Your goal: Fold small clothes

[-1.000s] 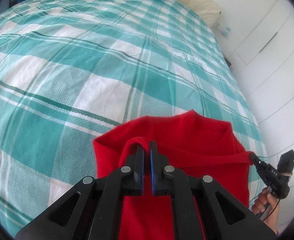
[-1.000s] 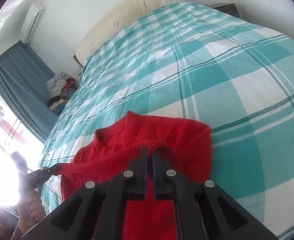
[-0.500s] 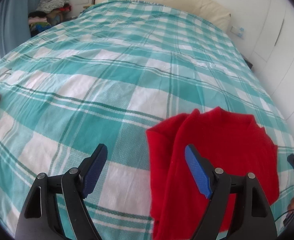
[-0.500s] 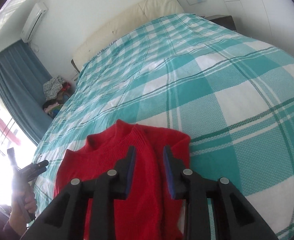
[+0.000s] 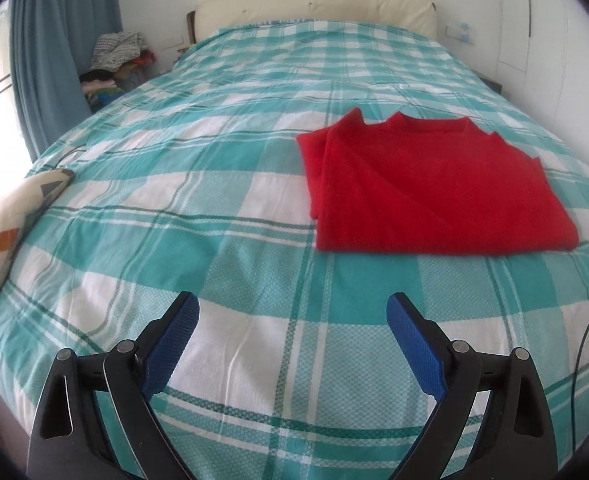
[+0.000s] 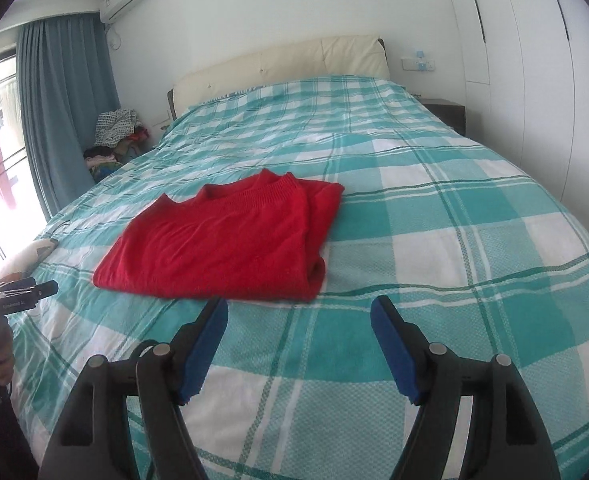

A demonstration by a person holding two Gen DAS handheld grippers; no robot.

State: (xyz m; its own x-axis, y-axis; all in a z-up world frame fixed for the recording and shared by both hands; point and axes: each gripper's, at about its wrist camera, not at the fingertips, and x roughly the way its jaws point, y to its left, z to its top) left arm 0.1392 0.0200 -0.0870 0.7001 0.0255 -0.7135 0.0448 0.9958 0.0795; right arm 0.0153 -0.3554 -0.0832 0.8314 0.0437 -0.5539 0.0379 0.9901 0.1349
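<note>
A red knit sweater [image 5: 426,192] lies folded flat on the teal plaid bed [image 5: 198,208], collar toward the headboard. It also shows in the right wrist view [image 6: 230,240]. My left gripper [image 5: 293,336] is open and empty, held above the bed, near of the sweater and to its left. My right gripper [image 6: 299,332] is open and empty, just near of the sweater's front edge. The left gripper also shows at the left edge of the right wrist view [image 6: 22,296].
A patterned cushion [image 5: 18,212] lies at the bed's left edge. A pile of clothes [image 5: 114,60] sits by the blue curtain [image 5: 50,56]. A cream headboard [image 5: 314,8] is at the far end. White wardrobe doors [image 6: 534,60] and a dark nightstand [image 6: 446,114] stand to the right.
Both grippers let go of the sweater's edge, opened, and pulled back toward the foot of the bed. The sweater now lies folded flat.
</note>
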